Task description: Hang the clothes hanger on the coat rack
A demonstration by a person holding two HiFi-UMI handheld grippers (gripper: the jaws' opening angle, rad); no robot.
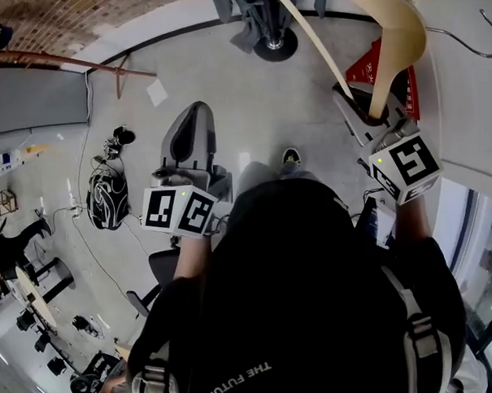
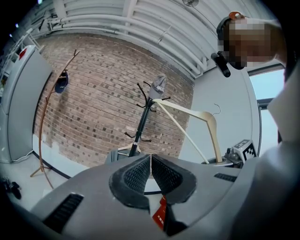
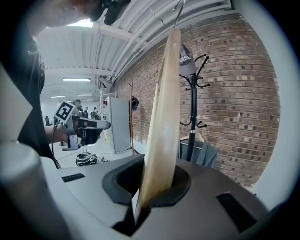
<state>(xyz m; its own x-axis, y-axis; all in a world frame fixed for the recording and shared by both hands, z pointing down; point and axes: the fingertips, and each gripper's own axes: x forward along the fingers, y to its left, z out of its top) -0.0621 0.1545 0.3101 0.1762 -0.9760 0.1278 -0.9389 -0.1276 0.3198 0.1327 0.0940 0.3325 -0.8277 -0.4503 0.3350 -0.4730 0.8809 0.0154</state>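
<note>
A pale wooden clothes hanger with a wire hook stands up from my right gripper, which is shut on one arm of it. In the right gripper view the hanger rises between the pads, close in front of the lens. The black coat rack stands ahead by the brick wall with a grey cap on top; its round base shows in the head view. My left gripper is shut and holds nothing, its pads pressed together. From the left gripper the rack and hanger show ahead.
Grey clothing hangs low at the rack's foot. A curved wooden stand with a dark cap leans by the brick wall, beside a grey cabinet. A red sign and a dark helmet lie on the floor.
</note>
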